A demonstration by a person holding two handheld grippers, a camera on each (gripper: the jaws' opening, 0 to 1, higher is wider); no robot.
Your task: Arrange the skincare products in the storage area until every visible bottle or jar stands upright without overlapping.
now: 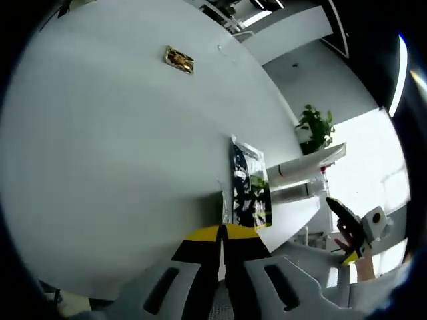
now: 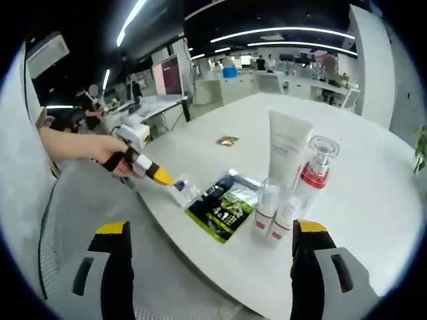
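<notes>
Skincare products — a white tube point(image 2: 288, 148), a red-collared pump bottle point(image 2: 313, 170) and two small bottles point(image 2: 268, 212) — are standing clustered on the white table point(image 2: 373, 193). Left gripper point(image 2: 175, 183), jaws together, is nipping the flat sachet point(image 2: 223, 203); right gripper point(image 2: 210, 267) is hovering, jaws apart. Risk — dragging the sachet may topple the small bottles.
</notes>
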